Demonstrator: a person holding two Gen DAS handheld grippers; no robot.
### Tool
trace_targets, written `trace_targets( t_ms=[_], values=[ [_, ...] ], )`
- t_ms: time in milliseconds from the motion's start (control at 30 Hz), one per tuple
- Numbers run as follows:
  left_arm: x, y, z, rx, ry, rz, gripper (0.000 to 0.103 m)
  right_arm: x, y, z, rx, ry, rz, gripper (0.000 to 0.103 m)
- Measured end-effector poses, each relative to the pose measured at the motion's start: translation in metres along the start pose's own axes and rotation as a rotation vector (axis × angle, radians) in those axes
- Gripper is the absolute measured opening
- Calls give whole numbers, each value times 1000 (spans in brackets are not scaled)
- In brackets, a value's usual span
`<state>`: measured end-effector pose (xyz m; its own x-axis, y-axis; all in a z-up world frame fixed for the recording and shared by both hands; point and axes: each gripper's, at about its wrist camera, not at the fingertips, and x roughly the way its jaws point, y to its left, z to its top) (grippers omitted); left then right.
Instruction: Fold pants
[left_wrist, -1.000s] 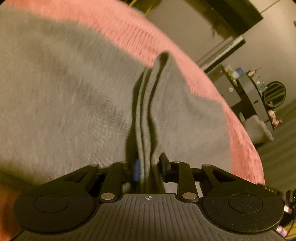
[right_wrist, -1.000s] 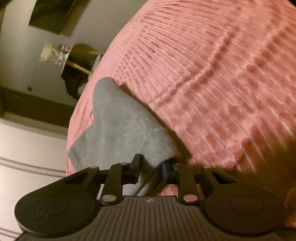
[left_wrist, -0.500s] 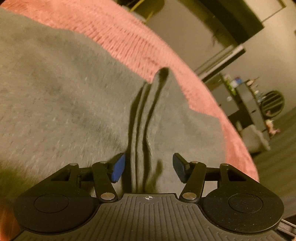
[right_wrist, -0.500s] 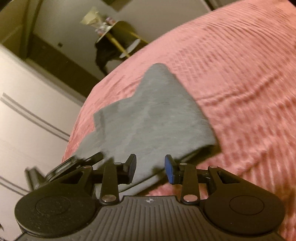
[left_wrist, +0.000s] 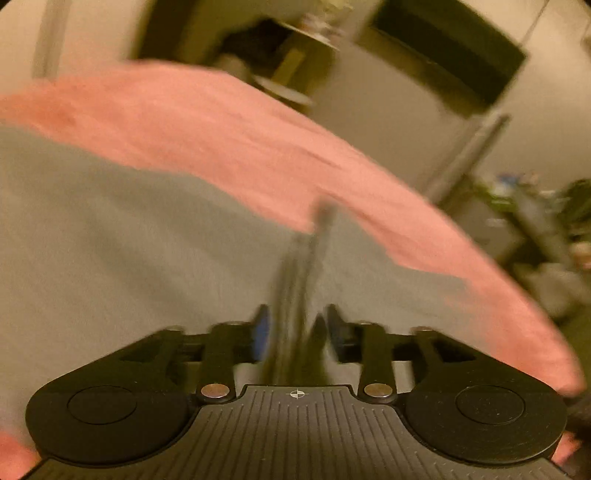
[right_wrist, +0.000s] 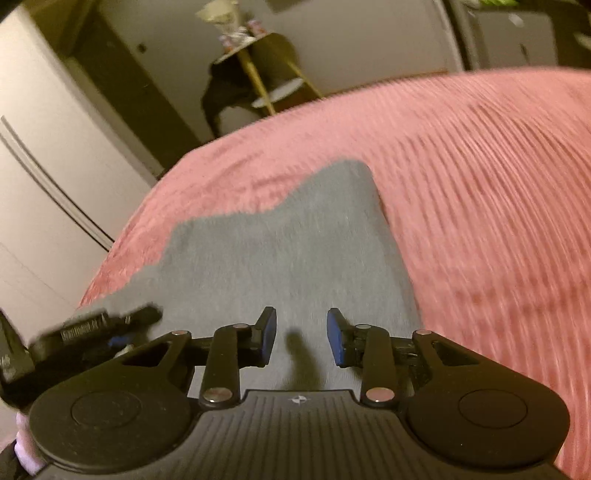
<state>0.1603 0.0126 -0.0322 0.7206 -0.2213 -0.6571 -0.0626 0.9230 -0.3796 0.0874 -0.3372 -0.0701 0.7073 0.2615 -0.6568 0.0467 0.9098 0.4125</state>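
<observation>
The grey pants (left_wrist: 129, 240) lie folded flat on a pink ribbed bedspread (left_wrist: 221, 140). In the left wrist view a raised ridge of grey fabric (left_wrist: 295, 280) runs between the fingers of my left gripper (left_wrist: 297, 332), which is open and not pinching it. In the right wrist view my right gripper (right_wrist: 301, 336) is open and empty, just above the near end of the pants (right_wrist: 280, 251). The left gripper (right_wrist: 96, 325) shows at that view's left edge, over the pants' edge. Both views are blurred.
The pink bedspread (right_wrist: 480, 184) stretches to the right. Beyond the bed stand a small round side table (right_wrist: 258, 66) with items on it, white cupboard doors (right_wrist: 37, 166), and in the left wrist view shelves with clutter (left_wrist: 535, 206) at the right.
One second ago both grippers were shut on folds of the pants. Both have opened and let go, and the pants now lie flat. Both cameras have tilted up and drawn back.
</observation>
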Motion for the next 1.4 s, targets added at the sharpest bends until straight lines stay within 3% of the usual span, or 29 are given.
trace_targets(
  t_ms=[100,200,267,300,333,400,467,533,633,767,833,1033,1100,1233,1400],
  values=[
    [-10,28,4,-110,-84,216,78,35,27,27,-82,52,59,31],
    [-22,67,4,-299,-192,462,82,78,69,52,-219,109,127,31],
    [-26,87,2,-358,-281,593,83,113,99,71,-284,167,206,34],
    [-27,95,1,-377,-322,648,84,130,111,80,-291,204,246,39],
    [-27,103,2,-399,-353,702,85,149,121,90,-289,246,287,53],
    [-27,119,2,-423,-411,766,86,192,143,107,-307,364,383,70],
    [-21,127,5,-422,-449,815,86,229,157,117,-340,461,438,71],
    [-12,129,9,-376,-479,860,87,269,162,123,-348,583,437,71],
    [9,133,17,-324,-450,881,93,307,157,121,-304,770,457,69],
    [24,150,18,-334,-419,864,95,300,147,126,-174,853,749,70],
    [26,154,17,-330,-432,862,97,294,149,121,-203,883,799,70],
    [33,154,15,-319,-420,854,100,268,173,99,-451,888,807,71],
    [32,152,16,-319,-422,851,100,275,180,91,-445,876,757,72],
    [28,154,16,-330,-421,827,100,281,195,78,-368,876,781,77],
    [22,154,15,-344,-416,810,101,259,219,65,-491,816,729,78]
  ],
)
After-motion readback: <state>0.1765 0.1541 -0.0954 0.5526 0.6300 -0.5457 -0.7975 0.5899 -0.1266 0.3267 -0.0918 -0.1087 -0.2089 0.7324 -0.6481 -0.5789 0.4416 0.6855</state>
